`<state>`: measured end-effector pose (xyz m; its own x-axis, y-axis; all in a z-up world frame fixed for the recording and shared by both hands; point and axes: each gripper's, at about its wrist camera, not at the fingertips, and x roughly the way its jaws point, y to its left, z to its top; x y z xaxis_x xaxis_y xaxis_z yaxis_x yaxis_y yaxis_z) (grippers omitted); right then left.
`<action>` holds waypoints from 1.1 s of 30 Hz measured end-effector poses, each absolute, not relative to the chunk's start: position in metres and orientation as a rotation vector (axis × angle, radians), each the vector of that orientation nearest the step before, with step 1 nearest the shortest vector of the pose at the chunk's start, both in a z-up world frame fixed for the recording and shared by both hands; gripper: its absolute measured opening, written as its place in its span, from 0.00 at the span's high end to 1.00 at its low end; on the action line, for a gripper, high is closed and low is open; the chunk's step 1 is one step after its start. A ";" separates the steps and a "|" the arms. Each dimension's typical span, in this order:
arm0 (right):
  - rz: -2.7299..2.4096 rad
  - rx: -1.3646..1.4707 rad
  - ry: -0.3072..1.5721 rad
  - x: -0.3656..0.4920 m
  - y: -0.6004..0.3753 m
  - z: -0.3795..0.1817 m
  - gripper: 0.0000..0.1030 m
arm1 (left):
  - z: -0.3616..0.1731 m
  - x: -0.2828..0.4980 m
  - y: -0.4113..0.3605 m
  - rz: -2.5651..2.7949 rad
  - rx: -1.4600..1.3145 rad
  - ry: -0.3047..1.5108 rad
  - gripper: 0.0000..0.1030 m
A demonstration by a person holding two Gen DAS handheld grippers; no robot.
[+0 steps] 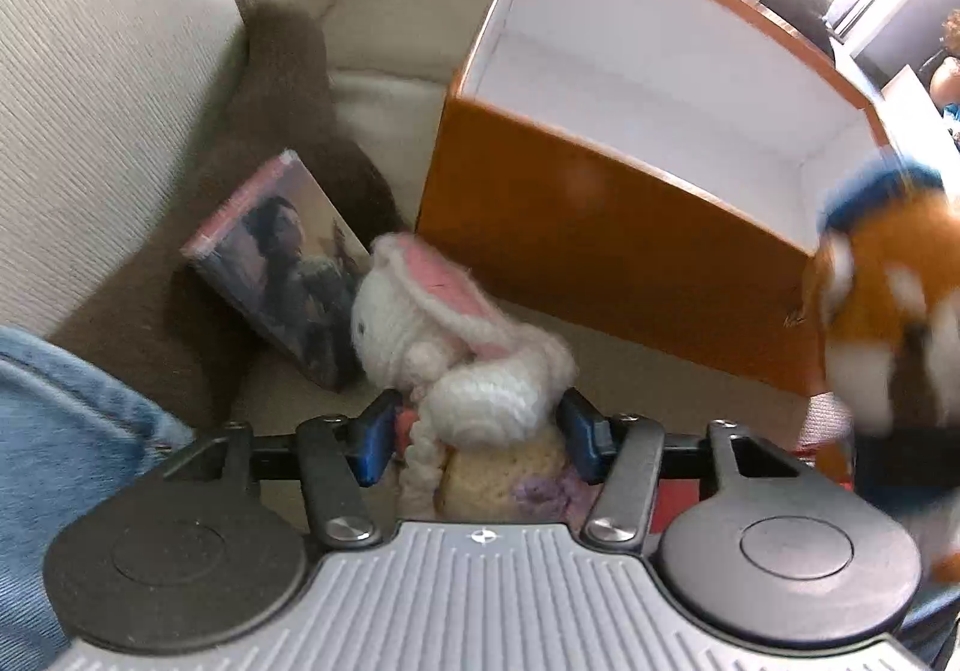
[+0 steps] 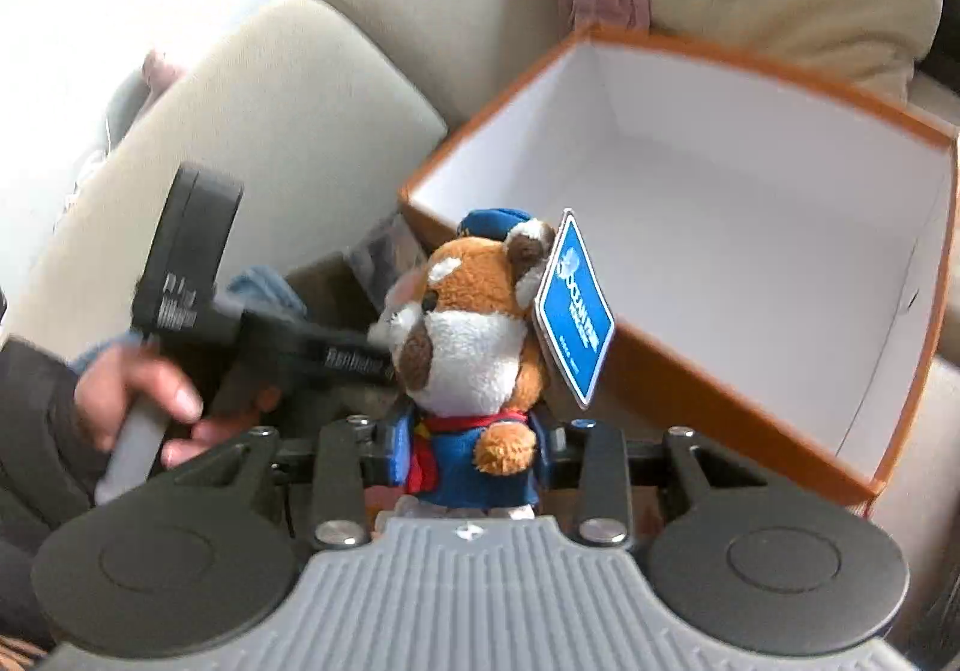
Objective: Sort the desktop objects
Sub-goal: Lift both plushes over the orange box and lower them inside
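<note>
Left wrist view: the left tongs point(image 1: 480, 431) straddle a white crocheted bunny point(image 1: 456, 359) — blue pads on both flanks, though whether they press on it cannot be told. A photo booklet point(image 1: 282, 275) leans just behind the bunny, beside the orange box point(image 1: 600, 239), which sits open on the beige sofa point(image 1: 390, 17). Right wrist view: the right tongs point(image 2: 474, 461) grip a plush red panda point(image 2: 474, 335) in blue clothes — its blue tag point(image 2: 573, 305) dangling — near the box's front wall.
</note>
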<state>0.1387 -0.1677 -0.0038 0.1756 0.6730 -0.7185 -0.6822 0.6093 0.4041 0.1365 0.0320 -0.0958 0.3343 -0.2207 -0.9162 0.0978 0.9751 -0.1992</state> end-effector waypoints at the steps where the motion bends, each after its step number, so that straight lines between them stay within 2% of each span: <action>1: 0.953 -0.009 1.001 0.145 -0.164 0.003 0.62 | -0.089 0.131 0.033 -0.207 -0.109 1.193 0.39; 7: 0.858 -0.001 0.949 0.169 -0.147 0.023 0.62 | -0.033 0.099 0.043 -0.253 -0.101 1.038 0.39; 13: 0.751 0.011 0.950 0.193 -0.157 0.022 0.62 | 0.033 0.104 0.023 -0.335 -0.033 0.877 0.39; 16: 0.724 0.026 0.947 0.202 -0.153 0.023 0.62 | 0.048 0.124 0.007 -0.397 0.000 0.853 0.39; 23: 0.628 0.015 0.973 0.222 -0.159 0.012 0.62 | 0.010 0.166 -0.058 -0.537 0.155 0.939 0.39; 33: 0.550 0.000 1.163 0.265 -0.161 -0.045 0.62 | -0.044 0.196 -0.082 -0.566 0.332 1.097 0.39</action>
